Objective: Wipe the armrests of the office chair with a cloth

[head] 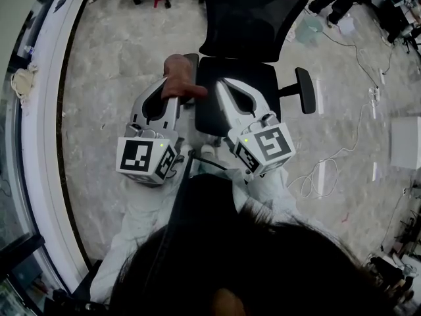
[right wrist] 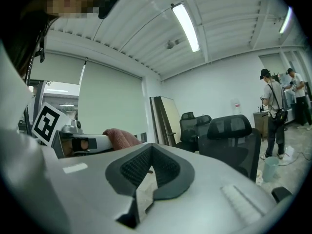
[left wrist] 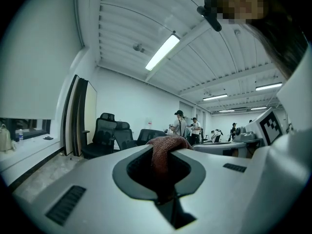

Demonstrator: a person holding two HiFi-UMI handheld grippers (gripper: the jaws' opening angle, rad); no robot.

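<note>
Only left tool (left wrist: 168,147) clamps cloth (left wrist: 163,161); right tool (right wrist: 151,151) closed.

Head view: the cloth (head: 181,78) and the left gripper (head: 176,92) cover most of one armrest (head: 193,59), and only its dark tip shows. The picture's top edge cuts off the back of the chair (head: 253,25). Dark hair (head: 250,255) blocks the lower part of the view. Left gripper view: the cloth's lower end disappears between the fingers (left wrist: 214,156). The people (left wrist: 187,128) far across the room are too small to tell what they hold.
</note>
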